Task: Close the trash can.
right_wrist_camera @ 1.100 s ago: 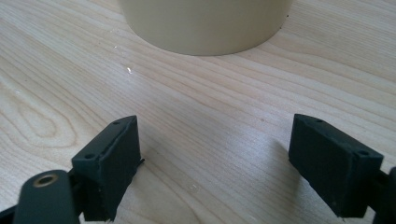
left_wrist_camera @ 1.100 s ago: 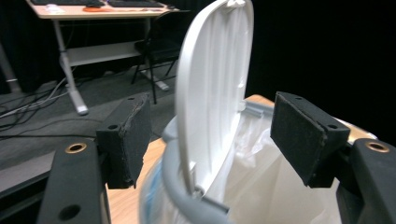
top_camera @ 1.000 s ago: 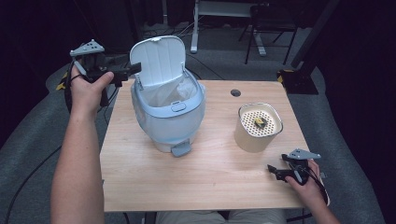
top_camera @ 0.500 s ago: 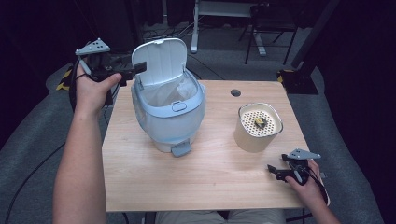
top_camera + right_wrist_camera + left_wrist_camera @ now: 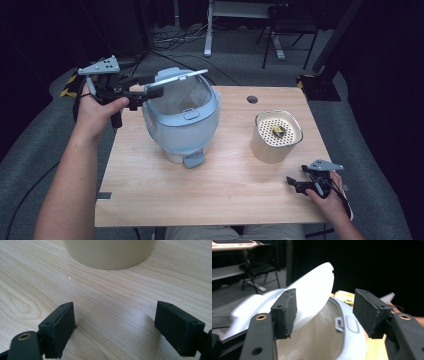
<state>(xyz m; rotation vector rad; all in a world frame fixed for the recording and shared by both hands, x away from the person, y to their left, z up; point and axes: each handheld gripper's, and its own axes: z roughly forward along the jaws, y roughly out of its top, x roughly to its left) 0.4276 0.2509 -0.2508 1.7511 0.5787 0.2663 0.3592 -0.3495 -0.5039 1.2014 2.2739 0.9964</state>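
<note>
Pale blue plastic formed the body of the small pedal bin (image 5: 182, 127), which stood on the wooden table (image 5: 215, 190), a little left of its middle, with a white liner bag (image 5: 317, 337) inside. Its lid (image 5: 176, 79) was lowered to almost level, still not shut on the rim. The left gripper (image 5: 150, 86) was held at the left side of the bin, beside the hinge. Its jaws had just been opening a little; they stood apart, and in the left gripper view the lid passed close behind one pad (image 5: 285, 312), but I cannot tell if they touched. The right gripper (image 5: 295, 183) lay low near the front right corner of the table, its jaws released and wide, with bare wood between them. Just beyond it stood a cream round container (image 5: 276, 137) with a perforated top and a small yellow object (image 5: 278, 131) on it.
</note>
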